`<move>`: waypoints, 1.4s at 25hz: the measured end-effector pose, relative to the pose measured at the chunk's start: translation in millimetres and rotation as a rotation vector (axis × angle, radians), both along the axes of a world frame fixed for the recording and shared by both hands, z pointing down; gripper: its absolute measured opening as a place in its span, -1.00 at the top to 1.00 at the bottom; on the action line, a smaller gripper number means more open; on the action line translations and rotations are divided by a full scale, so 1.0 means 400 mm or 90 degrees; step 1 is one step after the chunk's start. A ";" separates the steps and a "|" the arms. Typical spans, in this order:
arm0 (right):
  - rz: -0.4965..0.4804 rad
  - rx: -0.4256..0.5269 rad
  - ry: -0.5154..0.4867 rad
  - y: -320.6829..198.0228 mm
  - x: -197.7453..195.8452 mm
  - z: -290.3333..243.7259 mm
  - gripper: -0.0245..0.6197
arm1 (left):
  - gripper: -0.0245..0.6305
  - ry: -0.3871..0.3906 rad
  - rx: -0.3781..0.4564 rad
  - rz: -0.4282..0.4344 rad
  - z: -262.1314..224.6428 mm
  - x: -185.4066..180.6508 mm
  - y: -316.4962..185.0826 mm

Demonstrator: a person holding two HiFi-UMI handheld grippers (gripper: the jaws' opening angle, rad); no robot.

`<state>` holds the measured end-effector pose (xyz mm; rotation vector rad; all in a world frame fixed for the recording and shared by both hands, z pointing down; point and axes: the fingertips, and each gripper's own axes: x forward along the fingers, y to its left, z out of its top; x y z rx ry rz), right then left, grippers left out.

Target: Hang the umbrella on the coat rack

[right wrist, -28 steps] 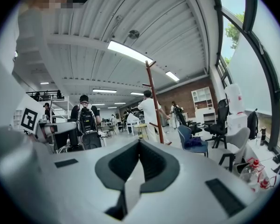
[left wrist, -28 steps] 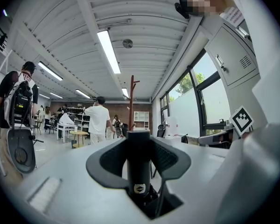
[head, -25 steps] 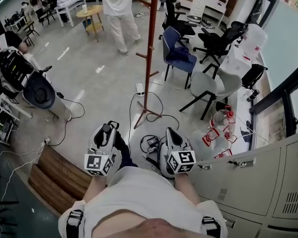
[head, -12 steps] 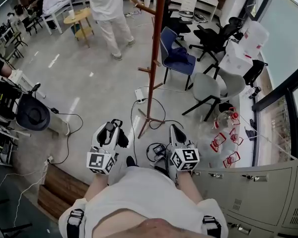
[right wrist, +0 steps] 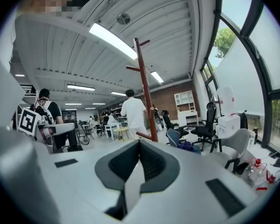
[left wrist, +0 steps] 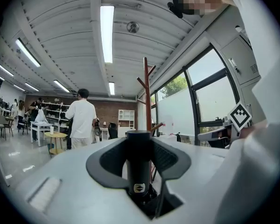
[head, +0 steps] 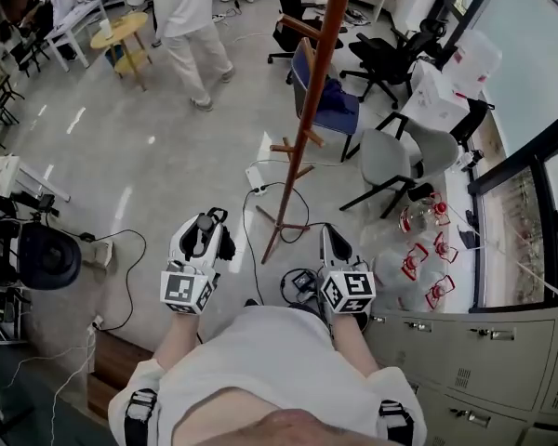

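The coat rack (head: 313, 105) is a red-brown wooden pole with short pegs, standing on the floor just ahead of me; it also rises beyond the jaws in the left gripper view (left wrist: 147, 94) and the right gripper view (right wrist: 145, 94). My left gripper (head: 202, 227) points level at it and is shut on the umbrella's black cylindrical handle (left wrist: 139, 169), which stands upright between the pads. A dark part of the umbrella (head: 227, 246) shows beside that gripper; the rest is hidden. My right gripper (head: 330, 242) is alongside, its jaws (right wrist: 139, 143) together with nothing in them.
Cables and a power strip (head: 257, 177) lie round the rack's foot. A blue chair (head: 333, 102), a grey chair (head: 391, 161) and office chairs stand beyond. Red-capped bottles (head: 424, 242) sit right, by grey lockers (head: 465, 365). A person in white (head: 179, 12) stands far left.
Both grippers have been carried forward together, so the rack's foot now lies much nearer to them. The left gripper still holds the handle.
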<state>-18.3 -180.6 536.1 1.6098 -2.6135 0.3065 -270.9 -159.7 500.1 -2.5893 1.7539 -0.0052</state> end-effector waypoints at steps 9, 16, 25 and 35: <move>0.008 -0.012 0.016 -0.083 -0.028 0.011 0.90 | 0.45 0.017 -0.013 0.008 0.025 -0.025 -0.110; -0.010 -0.015 0.007 -0.123 0.010 0.013 0.90 | 0.45 0.014 -0.021 0.000 0.030 0.030 -0.153; -0.037 -0.015 -0.022 -0.166 0.069 0.002 0.90 | 0.45 0.022 -0.021 -0.027 0.001 0.103 -0.208; -0.045 -0.016 -0.027 -0.184 0.106 0.014 0.90 | 0.45 0.006 -0.035 -0.035 0.019 0.136 -0.296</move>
